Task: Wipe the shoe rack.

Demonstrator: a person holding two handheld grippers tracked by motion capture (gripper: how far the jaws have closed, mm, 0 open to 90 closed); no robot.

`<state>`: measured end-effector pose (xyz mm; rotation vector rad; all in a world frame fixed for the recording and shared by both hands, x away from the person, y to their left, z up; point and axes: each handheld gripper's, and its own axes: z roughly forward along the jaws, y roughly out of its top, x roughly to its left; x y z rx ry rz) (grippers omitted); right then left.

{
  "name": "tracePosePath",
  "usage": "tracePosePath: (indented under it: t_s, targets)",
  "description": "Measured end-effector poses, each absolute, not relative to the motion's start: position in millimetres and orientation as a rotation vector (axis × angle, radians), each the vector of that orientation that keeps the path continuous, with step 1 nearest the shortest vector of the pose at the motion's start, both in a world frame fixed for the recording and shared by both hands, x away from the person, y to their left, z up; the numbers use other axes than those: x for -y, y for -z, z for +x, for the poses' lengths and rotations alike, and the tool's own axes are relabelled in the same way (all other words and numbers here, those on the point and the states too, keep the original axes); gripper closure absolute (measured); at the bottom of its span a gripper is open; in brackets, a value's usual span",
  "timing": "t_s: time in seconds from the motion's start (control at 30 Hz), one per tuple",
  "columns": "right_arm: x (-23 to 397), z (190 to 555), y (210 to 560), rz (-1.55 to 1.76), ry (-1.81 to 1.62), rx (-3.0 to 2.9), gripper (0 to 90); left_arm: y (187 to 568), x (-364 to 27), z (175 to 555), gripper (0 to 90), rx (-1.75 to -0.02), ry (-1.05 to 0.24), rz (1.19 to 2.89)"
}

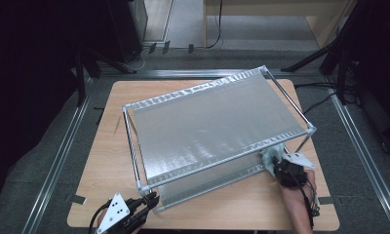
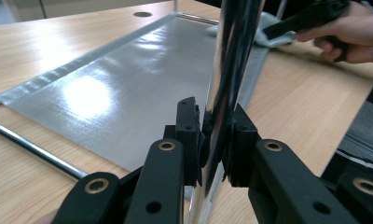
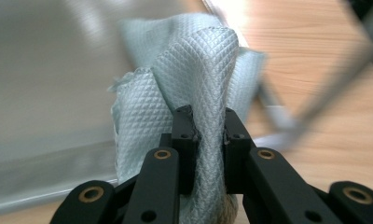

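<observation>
A two-tier rack (image 1: 212, 122) with silver fabric shelves and chrome poles stands on the wooden table (image 1: 110, 165). My left gripper (image 1: 149, 201) is at the rack's near left corner, shut on the upright chrome pole (image 2: 222, 93). My right gripper (image 1: 278, 165) is at the near right corner by the lower shelf (image 2: 128, 88), shut on a pale blue waffle-textured cloth (image 3: 198, 93). The cloth (image 1: 271, 155) rests against the lower shelf's end. In the left gripper view, the other hand (image 2: 352, 32) and the cloth (image 2: 268, 32) show at the far end of the lower shelf.
Metal floor rails (image 1: 61, 151) run along both sides of the table. Dark stands and cables (image 1: 329, 53) sit at the back right. Bare tabletop lies in front of the rack between my two grippers.
</observation>
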<state>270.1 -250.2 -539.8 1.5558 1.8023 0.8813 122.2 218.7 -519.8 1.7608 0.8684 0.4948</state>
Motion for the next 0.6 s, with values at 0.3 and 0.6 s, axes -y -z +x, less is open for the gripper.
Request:
tracePosePath:
  t_s: [0.3, 0.6]
  targets:
    - [279, 261, 511, 1.598, -0.977, -1.614, 79.7, 520, -219, 122, 79.4, -0.867, -0.501, 1.762]
    - [280, 235, 459, 1.494, -1.09, -1.494, 79.3, 521, -220, 122, 79.3, -0.869, -0.498, 1.759]
